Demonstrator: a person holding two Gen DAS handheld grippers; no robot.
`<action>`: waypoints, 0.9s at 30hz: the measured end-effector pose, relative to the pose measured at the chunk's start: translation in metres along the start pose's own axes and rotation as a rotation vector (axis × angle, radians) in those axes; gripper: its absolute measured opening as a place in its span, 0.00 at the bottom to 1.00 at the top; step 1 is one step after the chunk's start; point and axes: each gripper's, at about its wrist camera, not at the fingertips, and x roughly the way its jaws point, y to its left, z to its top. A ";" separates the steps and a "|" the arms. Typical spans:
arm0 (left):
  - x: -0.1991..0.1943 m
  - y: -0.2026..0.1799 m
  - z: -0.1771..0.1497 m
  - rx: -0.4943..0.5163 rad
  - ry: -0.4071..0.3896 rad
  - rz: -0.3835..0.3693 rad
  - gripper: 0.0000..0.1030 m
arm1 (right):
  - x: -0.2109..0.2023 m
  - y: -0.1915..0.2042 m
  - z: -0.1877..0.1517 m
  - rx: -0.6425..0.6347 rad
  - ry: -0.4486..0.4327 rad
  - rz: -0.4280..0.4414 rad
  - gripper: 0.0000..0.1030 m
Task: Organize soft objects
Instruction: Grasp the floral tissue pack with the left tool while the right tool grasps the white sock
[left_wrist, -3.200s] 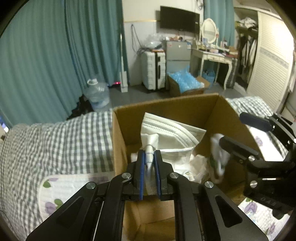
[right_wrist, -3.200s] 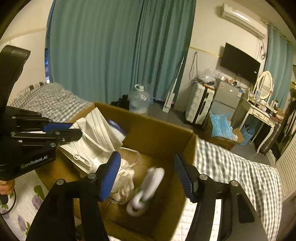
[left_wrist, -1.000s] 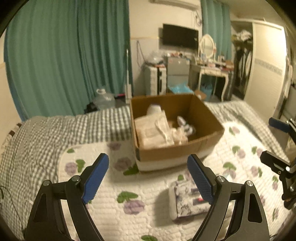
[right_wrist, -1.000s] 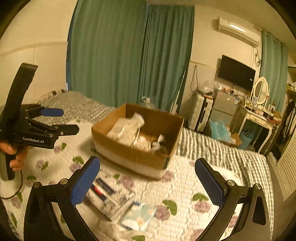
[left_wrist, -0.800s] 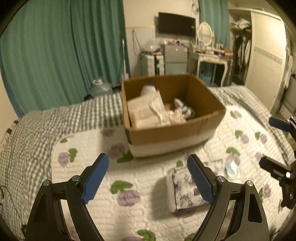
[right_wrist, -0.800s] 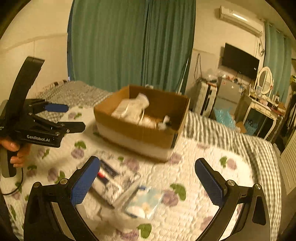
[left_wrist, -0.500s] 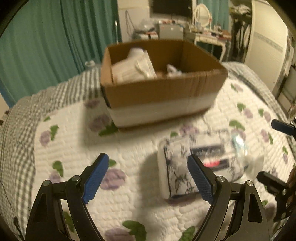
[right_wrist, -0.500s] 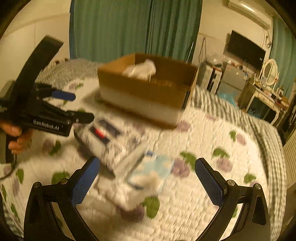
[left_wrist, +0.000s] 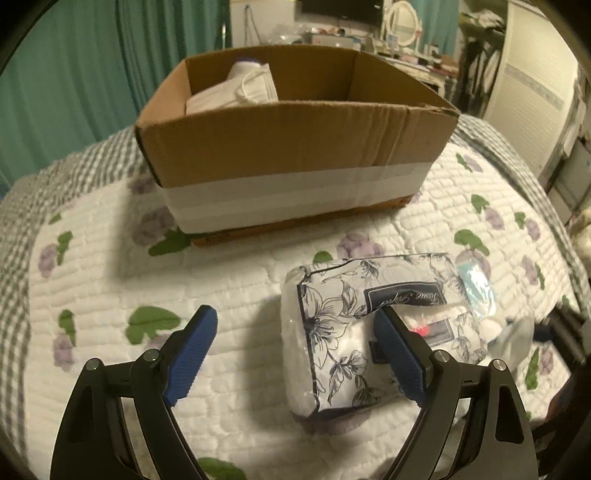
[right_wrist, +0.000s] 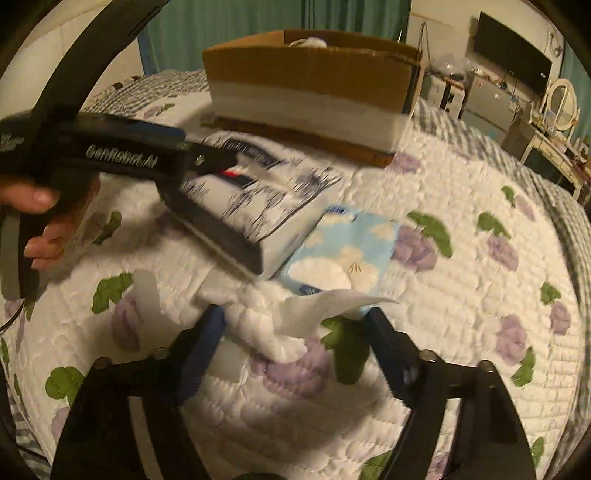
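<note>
A floral tissue pack (left_wrist: 354, 332) lies on the quilted bed in front of the cardboard box (left_wrist: 295, 147). My left gripper (left_wrist: 295, 350) is open, low over the bed, its right finger against the pack's middle. In the right wrist view the pack (right_wrist: 273, 195) shows blurred beside a blue cloud-print pack (right_wrist: 343, 251) and a crumpled white tissue (right_wrist: 280, 325). My right gripper (right_wrist: 291, 350) is open around the crumpled tissue. White masks (left_wrist: 240, 92) lie inside the box.
The floral quilt (left_wrist: 110, 295) covers the bed, with a grey checked sheet (left_wrist: 22, 206) at the left edge. Teal curtains (left_wrist: 92, 55) hang behind the box. A dresser with a mirror (left_wrist: 399, 22) and a wardrobe (left_wrist: 532, 85) stand at the far right.
Both grippers dropped masks into the box, pulled back and came down low. The left one now reaches the floral pack; the right one straddles the crumpled tissue.
</note>
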 end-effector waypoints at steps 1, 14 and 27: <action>0.003 0.000 0.001 -0.002 0.000 -0.001 0.93 | 0.000 0.000 0.000 -0.002 -0.002 0.003 0.71; -0.002 -0.011 0.000 0.054 -0.006 -0.043 0.36 | -0.006 0.002 -0.003 0.002 0.006 -0.010 0.38; -0.037 0.009 -0.009 0.023 -0.052 -0.021 0.24 | -0.020 -0.007 0.000 0.041 -0.009 -0.084 0.32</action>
